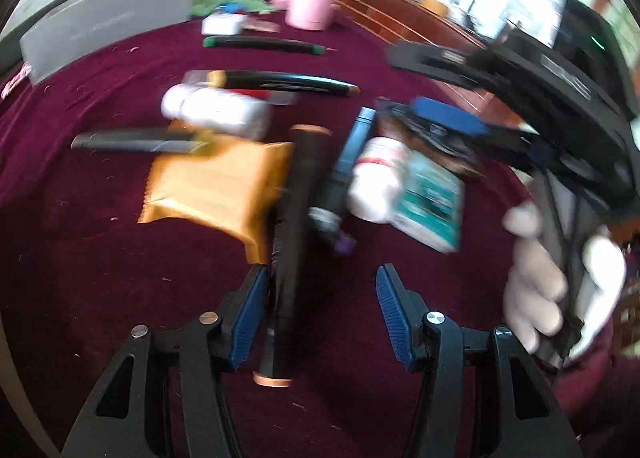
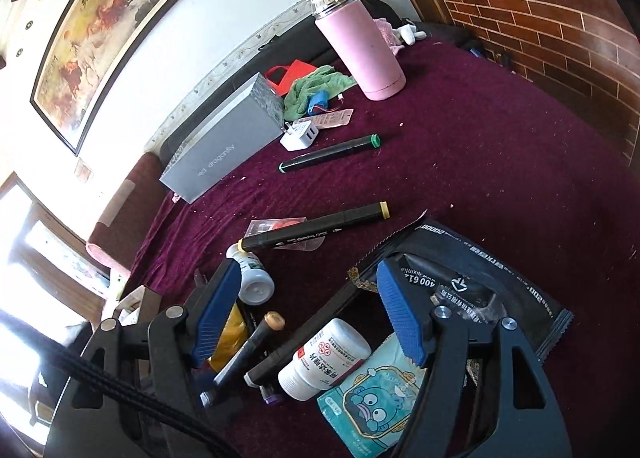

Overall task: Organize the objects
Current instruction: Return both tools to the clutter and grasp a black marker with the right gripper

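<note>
Looking down your left tongs [image 1: 320,298], you see them about half wide; an orange-tipped pen [image 1: 298,226] lies between the jaws, close by the left pad; the right pad stands clear of it, so nothing is gripped; the picture is blurry, and I cannot tell if the left pad touches the pen. Just past it lie a gold packet [image 1: 216,182] on the left and a purple-tipped pen [image 1: 344,170] on the right; your gloved right hand [image 1: 560,290] shows at the right edge.

Your right tongs [image 2: 308,314] are wide and hold nothing; below them lie a near bottle [image 2: 324,358] on its side and a blue cartoon packet [image 2: 372,398], touching each other; the right finger hangs over a black pouch [image 2: 480,270]; a far bottle [image 2: 252,278] lies just beside the left finger.

A bit further, a yellow-tipped pen [image 2: 316,230] rests on a clear wrapper [image 2: 276,228]; then a green-tipped pen [image 2: 332,152] lies alone on the dark red cloth [image 2: 480,158]. Further back sit a white plug [image 2: 300,136], a grey box [image 2: 224,146] and a green rag [image 2: 316,86]; a pink flask [image 2: 360,46] stands upright near the wall.
</note>
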Demonstrator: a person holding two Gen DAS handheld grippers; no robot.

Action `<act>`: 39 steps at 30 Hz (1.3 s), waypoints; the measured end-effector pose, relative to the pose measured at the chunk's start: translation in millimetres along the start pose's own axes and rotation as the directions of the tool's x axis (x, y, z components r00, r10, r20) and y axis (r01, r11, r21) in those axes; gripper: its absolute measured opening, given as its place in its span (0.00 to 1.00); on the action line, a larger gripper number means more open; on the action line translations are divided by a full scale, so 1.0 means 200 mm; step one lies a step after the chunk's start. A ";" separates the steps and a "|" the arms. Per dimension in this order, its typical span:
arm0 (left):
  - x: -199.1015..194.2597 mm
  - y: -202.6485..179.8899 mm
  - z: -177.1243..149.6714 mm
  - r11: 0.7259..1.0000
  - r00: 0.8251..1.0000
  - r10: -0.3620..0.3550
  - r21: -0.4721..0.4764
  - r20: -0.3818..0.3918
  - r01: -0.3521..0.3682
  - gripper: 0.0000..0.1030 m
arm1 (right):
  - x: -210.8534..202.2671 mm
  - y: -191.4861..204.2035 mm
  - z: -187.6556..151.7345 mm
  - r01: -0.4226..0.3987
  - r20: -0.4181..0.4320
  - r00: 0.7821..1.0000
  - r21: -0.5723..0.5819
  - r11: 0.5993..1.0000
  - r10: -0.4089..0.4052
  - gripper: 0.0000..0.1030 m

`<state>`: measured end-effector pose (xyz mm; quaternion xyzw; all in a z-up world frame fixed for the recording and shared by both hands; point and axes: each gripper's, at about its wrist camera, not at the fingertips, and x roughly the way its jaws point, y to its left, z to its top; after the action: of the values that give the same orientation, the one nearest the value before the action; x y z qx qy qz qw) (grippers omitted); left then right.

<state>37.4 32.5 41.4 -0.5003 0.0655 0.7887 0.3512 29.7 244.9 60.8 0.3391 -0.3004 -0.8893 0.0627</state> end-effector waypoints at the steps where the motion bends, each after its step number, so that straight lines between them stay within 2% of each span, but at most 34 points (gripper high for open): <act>1: 0.00 -0.03 0.00 0.999 0.999 0.038 0.031 0.002 -0.038 0.47 | 0.00 0.00 0.00 -0.005 -0.003 1.000 0.005 1.000 0.005 0.69; 5: 0.04 -0.05 0.06 0.986 0.988 0.156 0.052 0.000 -0.155 0.45 | 0.00 -0.02 0.00 -0.028 -0.013 1.000 0.029 0.999 0.029 0.70; 6: 0.06 -0.05 0.08 0.985 0.986 0.167 0.056 -0.006 -0.166 0.35 | 0.00 -0.02 0.00 -0.028 -0.014 1.000 0.031 0.999 0.028 0.71; 7: 0.08 -0.05 0.10 0.986 0.987 0.158 0.056 -0.017 -0.157 0.27 | 0.00 -0.02 0.00 -0.028 -0.014 1.000 0.033 0.999 0.028 0.71; 9: 0.10 -0.06 0.11 0.988 0.990 0.141 0.061 -0.011 -0.141 0.22 | 0.00 -0.02 0.00 -0.024 -0.012 1.000 0.035 0.999 0.024 0.71; 13: 0.10 -0.06 0.10 0.994 0.995 0.104 0.041 -0.005 -0.104 0.21 | 0.01 -0.02 0.00 -0.014 -0.020 1.000 0.029 0.999 0.014 0.71; 16: 0.03 -0.02 0.06 0.994 0.994 0.106 -0.026 0.039 -0.105 0.21 | 0.03 -0.01 -0.01 -0.011 -0.035 0.999 0.014 1.000 0.011 0.71; 17: 0.00 0.00 0.04 0.993 0.993 0.108 -0.049 0.052 -0.105 0.22 | 0.04 -0.01 -0.01 -0.012 -0.039 0.999 0.008 1.000 0.012 0.71; 19: -0.09 0.05 -0.01 0.985 0.983 0.161 -0.082 0.084 -0.154 0.15 | 0.04 0.01 -0.02 -0.021 -0.044 0.999 -0.008 1.000 0.021 0.71; 20: -0.13 0.08 -0.03 0.981 0.979 0.176 -0.097 0.098 -0.167 0.15 | 0.05 0.01 -0.02 -0.029 -0.049 0.998 -0.012 0.999 0.029 0.71; 23: -0.29 0.17 -0.14 0.972 0.971 0.184 -0.175 0.155 -0.157 0.13 | 0.07 0.04 -0.04 -0.055 -0.072 0.996 -0.031 0.998 0.052 0.71; 27: -0.39 0.26 -0.23 0.956 0.961 0.202 -0.250 0.187 -0.152 0.12 | 0.12 0.17 -0.09 -0.111 -0.143 0.985 -0.114 0.987 0.094 0.71; 29: -0.40 0.28 -0.26 0.950 0.962 0.207 -0.271 0.180 -0.154 0.12 | 0.14 0.25 -0.11 -0.121 -0.185 0.979 -0.157 0.980 0.092 0.71; 33: -0.39 0.32 -0.31 0.932 0.963 0.218 -0.326 0.161 -0.156 0.12 | 0.19 0.44 -0.14 -0.079 -0.228 0.974 -0.263 0.961 0.018 0.71; 35: -0.40 0.34 -0.35 0.928 0.966 0.190 -0.353 0.175 -0.118 0.13 | 0.22 0.51 -0.15 -0.097 -0.267 0.963 -0.290 0.952 0.017 0.71; 39: -0.44 0.38 -0.42 0.913 0.965 0.185 -0.396 0.187 -0.098 0.13 | 0.34 0.71 -0.21 -0.068 -0.307 0.949 -0.418 0.906 -0.070 0.71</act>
<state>75.8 -105.7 55.2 -0.4627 -0.0931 0.8602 0.1933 -7.9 86.4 79.3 0.4548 -0.0863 -0.8676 0.1813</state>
